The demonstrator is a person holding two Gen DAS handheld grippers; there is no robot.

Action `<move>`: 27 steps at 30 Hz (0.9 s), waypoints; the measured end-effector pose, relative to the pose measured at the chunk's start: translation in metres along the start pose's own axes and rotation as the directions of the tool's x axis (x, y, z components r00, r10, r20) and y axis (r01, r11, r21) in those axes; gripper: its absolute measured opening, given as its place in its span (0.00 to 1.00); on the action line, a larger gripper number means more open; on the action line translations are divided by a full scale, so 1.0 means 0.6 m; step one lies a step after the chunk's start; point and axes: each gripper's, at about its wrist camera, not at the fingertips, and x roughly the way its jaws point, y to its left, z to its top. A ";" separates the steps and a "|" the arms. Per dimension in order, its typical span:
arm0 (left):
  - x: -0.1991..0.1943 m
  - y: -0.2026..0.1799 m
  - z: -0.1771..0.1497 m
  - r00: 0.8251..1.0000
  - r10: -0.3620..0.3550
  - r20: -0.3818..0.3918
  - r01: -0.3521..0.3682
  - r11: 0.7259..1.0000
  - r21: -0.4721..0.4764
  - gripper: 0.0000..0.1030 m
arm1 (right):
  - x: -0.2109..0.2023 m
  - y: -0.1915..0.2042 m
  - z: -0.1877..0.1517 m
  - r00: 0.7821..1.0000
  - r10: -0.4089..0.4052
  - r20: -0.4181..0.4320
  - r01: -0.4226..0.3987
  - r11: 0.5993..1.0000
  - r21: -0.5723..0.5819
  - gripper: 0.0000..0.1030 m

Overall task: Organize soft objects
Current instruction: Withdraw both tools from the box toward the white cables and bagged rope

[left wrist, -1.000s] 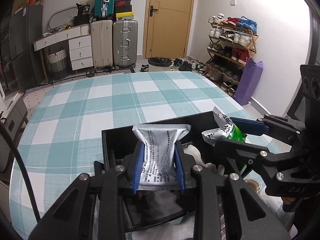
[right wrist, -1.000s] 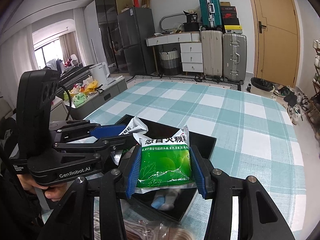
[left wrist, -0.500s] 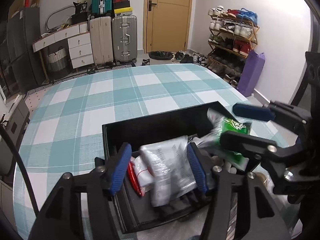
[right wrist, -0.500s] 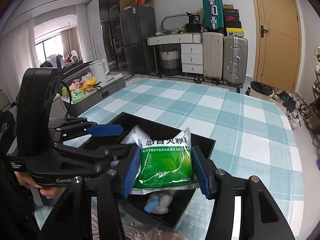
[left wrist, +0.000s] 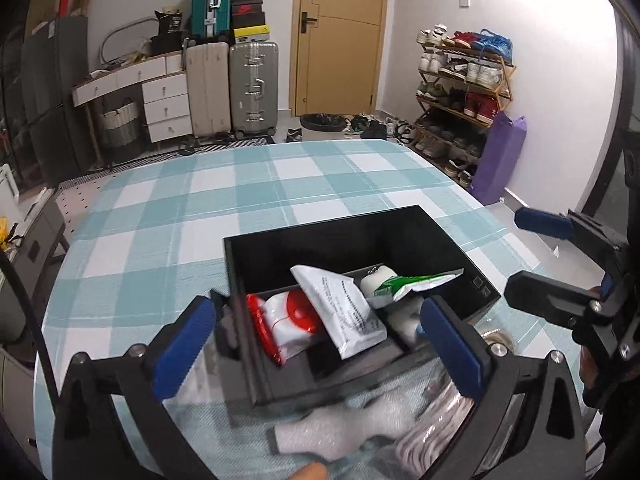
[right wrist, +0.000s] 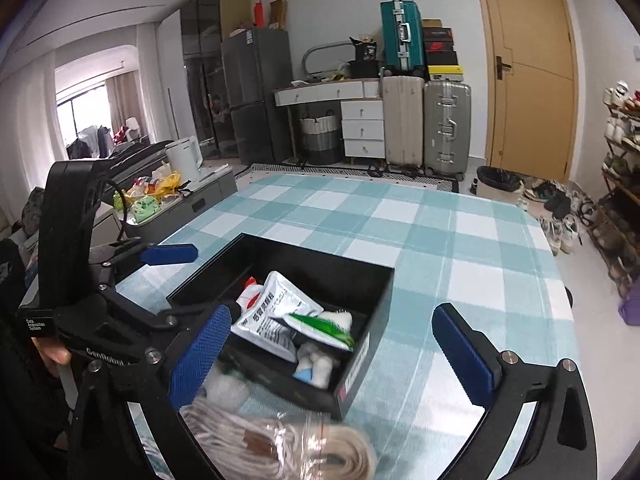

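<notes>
The left gripper (left wrist: pixel 320 344) is hanging wide open with nothing between its blue pads; its jaws have just been opening. The right gripper (right wrist: pixel 332 356) is standing wide too and has just let go. The grey-white packet (left wrist: pixel 344 312) and the green packet (right wrist: pixel 320 328) are lying inside the black box (left wrist: pixel 304 236), which is sitting near the front edge of the checked table (left wrist: pixel 160 216). A bag of rope (right wrist: pixel 280 444) is lying just in front of the box.
</notes>
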 end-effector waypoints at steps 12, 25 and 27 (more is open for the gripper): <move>-0.068 0.013 -0.039 0.999 0.013 0.043 -0.012 0.999 -0.036 1.00 | -0.067 0.035 -0.027 1.000 -0.008 0.018 0.008 1.000 -0.003 0.99; -0.115 -0.001 -0.072 0.999 0.009 0.052 -0.009 1.000 -0.005 1.00 | -0.105 0.046 -0.058 0.999 -0.031 0.015 0.030 0.999 0.014 0.99; -0.118 -0.002 -0.073 0.999 0.005 0.053 -0.005 1.000 -0.002 1.00 | -0.106 0.047 -0.060 0.999 -0.036 0.015 0.036 0.999 0.018 0.99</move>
